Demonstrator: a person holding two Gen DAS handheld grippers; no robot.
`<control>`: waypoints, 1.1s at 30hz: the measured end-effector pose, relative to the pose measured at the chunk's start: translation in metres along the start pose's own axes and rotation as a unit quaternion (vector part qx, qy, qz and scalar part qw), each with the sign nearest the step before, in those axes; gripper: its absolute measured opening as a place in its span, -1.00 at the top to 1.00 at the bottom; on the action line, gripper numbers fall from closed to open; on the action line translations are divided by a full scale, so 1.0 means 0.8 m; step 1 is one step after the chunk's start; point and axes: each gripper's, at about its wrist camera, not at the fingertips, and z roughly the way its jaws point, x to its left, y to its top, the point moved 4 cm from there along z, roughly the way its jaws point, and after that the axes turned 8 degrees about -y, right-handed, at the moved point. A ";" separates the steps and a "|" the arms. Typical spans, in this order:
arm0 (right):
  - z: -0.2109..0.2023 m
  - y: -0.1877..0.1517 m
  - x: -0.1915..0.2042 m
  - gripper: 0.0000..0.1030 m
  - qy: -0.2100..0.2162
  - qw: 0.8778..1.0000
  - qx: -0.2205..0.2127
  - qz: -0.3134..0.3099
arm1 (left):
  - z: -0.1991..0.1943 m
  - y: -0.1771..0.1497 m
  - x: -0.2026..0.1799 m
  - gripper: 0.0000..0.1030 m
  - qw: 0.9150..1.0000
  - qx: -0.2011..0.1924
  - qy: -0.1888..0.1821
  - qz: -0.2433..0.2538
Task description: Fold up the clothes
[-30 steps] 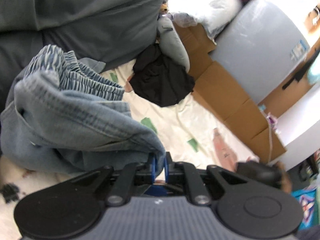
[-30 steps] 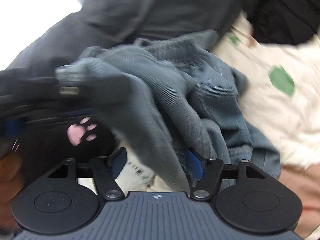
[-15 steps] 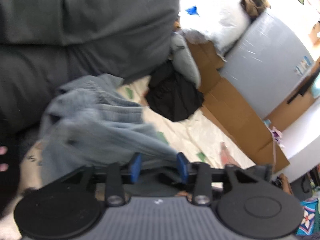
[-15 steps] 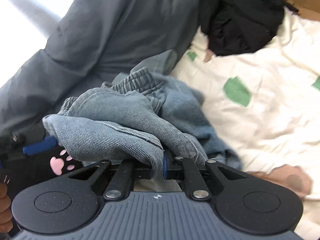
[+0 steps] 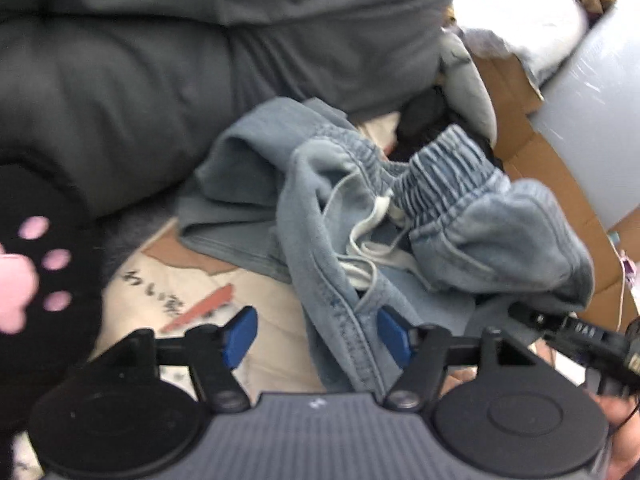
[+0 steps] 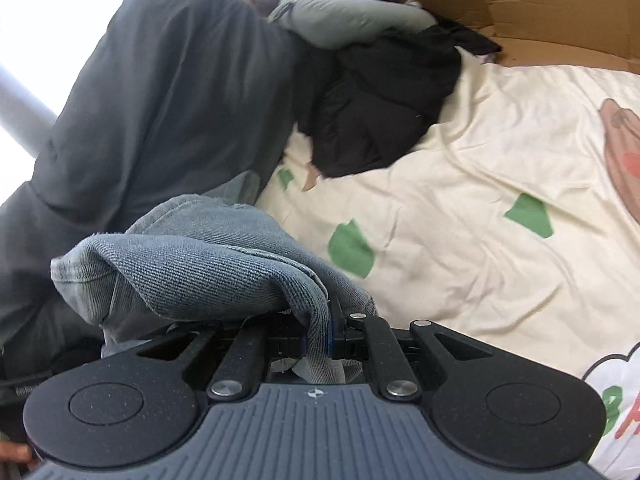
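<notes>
My right tongs [image 6: 318,334] pinch a fold of the blue denim shorts [image 5: 400,216], which bunch over them to the left above the cream bedsheet [image 6: 480,200]. My left tongs [image 5: 316,336] are opening, a denim hem lying loose between their blue pads [image 5: 239,335].

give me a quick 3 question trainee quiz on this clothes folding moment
1. True or false: the right gripper is shut on the blue denim shorts.
2. What lies between the left gripper jaws? A) black garment B) a denim edge C) cardboard box
3. What colour are the patches on the cream bedsheet?

Key
1. True; denim is pinched between its jaws.
2. B; the jaws are opening and the pads do not press the edge.
3. Green.
</notes>
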 end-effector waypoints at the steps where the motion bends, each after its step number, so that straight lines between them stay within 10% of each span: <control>1: -0.001 0.003 -0.004 0.86 -0.003 1.000 -0.004 0.003 | 0.009 -0.001 -0.004 -0.37 1.000 0.007 -0.013 0.002; 8: -0.016 0.033 -0.053 0.87 -0.049 0.998 -0.035 0.028 | 0.020 0.002 -0.013 -0.48 0.999 0.003 -0.036 0.024; 22: -0.070 0.050 -0.186 0.89 -0.143 0.984 -0.055 0.091 | 0.069 0.044 0.042 -0.47 0.995 0.007 0.077 0.056; 33: -0.086 0.060 -0.238 0.90 -0.172 0.975 -0.066 0.127 | 0.122 0.075 0.031 -0.70 0.989 0.000 0.091 0.120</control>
